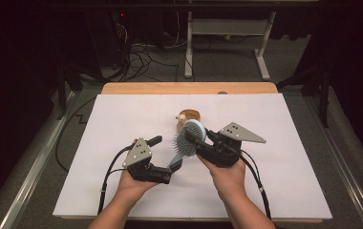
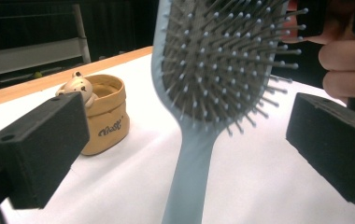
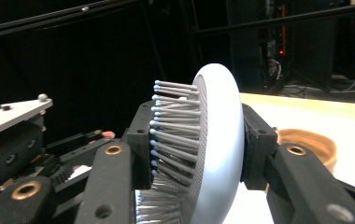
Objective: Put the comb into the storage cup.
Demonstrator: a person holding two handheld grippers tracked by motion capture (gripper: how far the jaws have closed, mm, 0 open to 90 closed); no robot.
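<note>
Your right gripper (image 1: 195, 138) is pinching the head of the brush (image 1: 187, 140), one jaw pressed into the bristles (image 3: 171, 135) and the other against the smooth back, as the right gripper view shows. The brush is lifted off the table (image 1: 265, 191), near the middle of it, between your two hands.

What matters now is the brush's long axis. In the high view it runs from the head, up at the right gripper, down and to the left toward your near side, so the handle (image 1: 176, 162) ends right at your left gripper (image 1: 172, 172). That gripper is the nearer one to the handle by far.

In the left gripper view the handle (image 2: 189, 177) rises between the two jaws, which stand spread wide with clear space on either side; neither pad touches it. The handle sits roughly midway between them, so it looks like closing the left gripper would catch the handle squarely without any sideways shift. The bristles face toward the left gripper's camera.

The bear pot (image 1: 189, 116) stands on the table just beyond the brush head, on the far side, apart from it. Watch that the head does not swing into it if you turn the brush.
</note>
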